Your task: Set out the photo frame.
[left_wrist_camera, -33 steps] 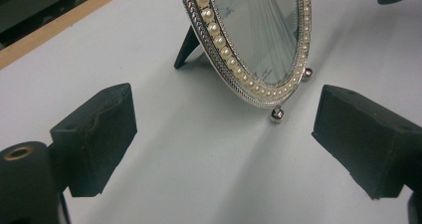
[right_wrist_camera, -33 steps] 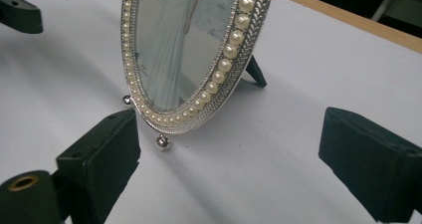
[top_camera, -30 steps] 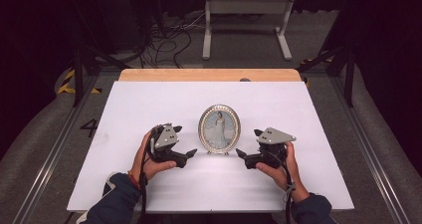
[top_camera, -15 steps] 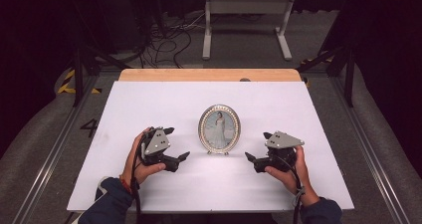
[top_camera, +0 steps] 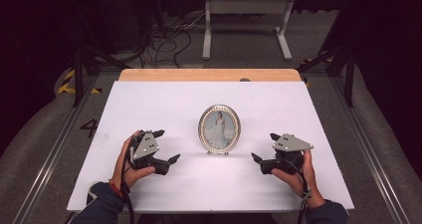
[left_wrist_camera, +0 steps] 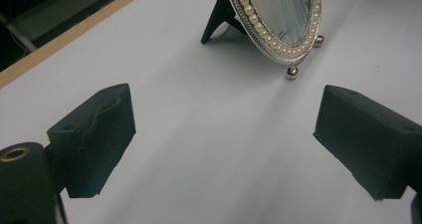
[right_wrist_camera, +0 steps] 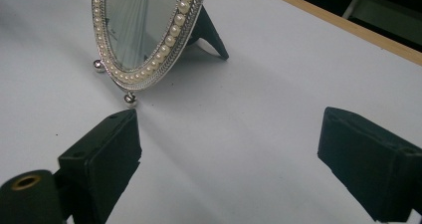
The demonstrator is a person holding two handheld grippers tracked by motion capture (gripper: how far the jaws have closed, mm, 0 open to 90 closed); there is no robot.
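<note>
An oval photo frame [top_camera: 219, 128] with a pearl-studded silver rim stands upright on the white table [top_camera: 164, 99], leaning on a black back stand. It holds a picture of a person in a white dress. My left gripper [top_camera: 166, 146] rests left of the frame, open and holding nothing. My right gripper [top_camera: 265, 147] rests right of it, open too. The frame [left_wrist_camera: 278, 20] rises ahead of the left gripper [left_wrist_camera: 226, 139], well apart from it. In the right gripper view the frame [right_wrist_camera: 144, 30] stands up and to the left of the gripper [right_wrist_camera: 229, 149].
The white table top ends in a wooden strip [top_camera: 209, 74] at the far edge. Beyond it on the dark floor lie cables [top_camera: 164, 40] and a white metal stand [top_camera: 246, 20]. Metal rails [top_camera: 50, 149] run along both sides of the table.
Both hands have drawn outward from the frame, the left gripper further left and the right gripper further right. The frame has stayed where it was.
</note>
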